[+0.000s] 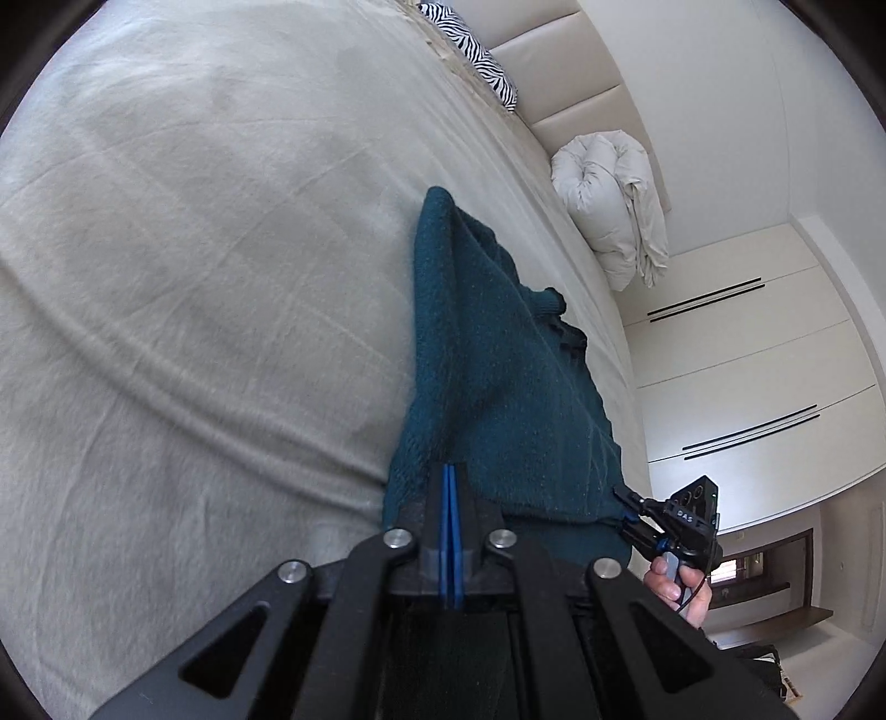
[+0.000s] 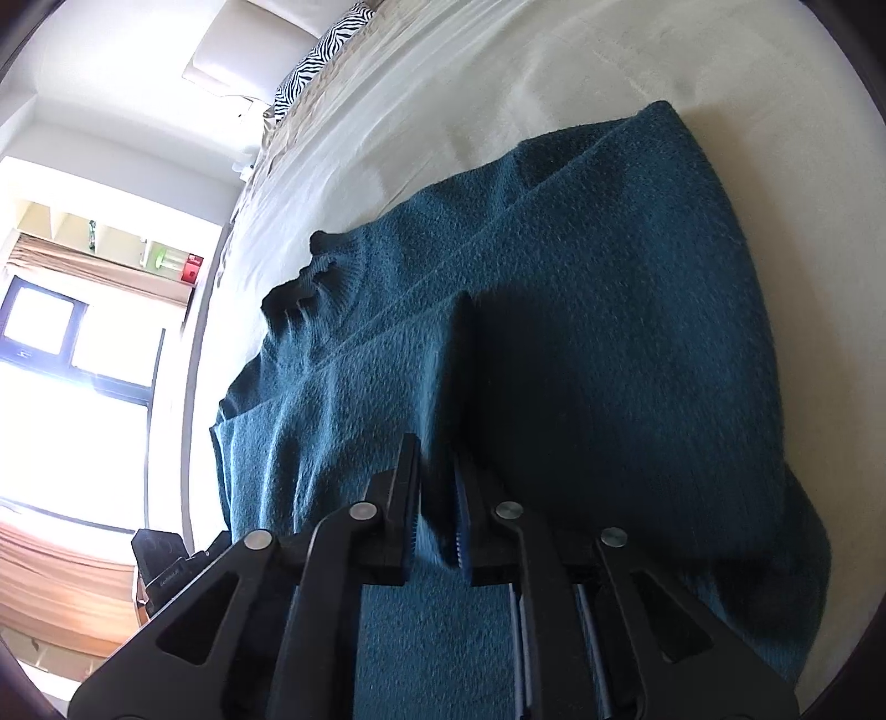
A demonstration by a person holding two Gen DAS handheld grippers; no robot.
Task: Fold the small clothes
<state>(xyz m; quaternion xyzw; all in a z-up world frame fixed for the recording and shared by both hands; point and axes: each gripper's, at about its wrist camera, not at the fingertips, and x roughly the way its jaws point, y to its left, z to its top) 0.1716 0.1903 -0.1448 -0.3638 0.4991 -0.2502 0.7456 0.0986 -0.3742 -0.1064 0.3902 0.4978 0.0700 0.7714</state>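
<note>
Pale beige bedding covers a wide bed, its cloth soft and lightly creased, with a zebra-striped pillow and a padded cream headboard at the far end. A rolled white duvet leans against the headboard, and white wardrobe doors stand beyond it.

A dark teal knitted sweater lies across the bed, thick and fuzzy, with a ribbed neckline bunched at one side. Part of it is lifted clear of the bedding and hangs in a taut, tent-like sheet between the two tools, probably so that one edge can be carried over and laid down as a fold.

The left gripper has its blue-padded fingers pressed together on a lower edge of the sweater, and the knit rises from them in a long pointed ridge. The right gripper has its black fingers narrowly apart with a fold of the knit running down between them; they appear to pinch it, though the cloth's thickness keeps them from meeting. In the left view the right gripper also shows at the sweater's other lower corner, held by the person's right hand.

Holding two points of one edge keeps the floppy knit from sagging. The fold looks to be under way, not finished.
</note>
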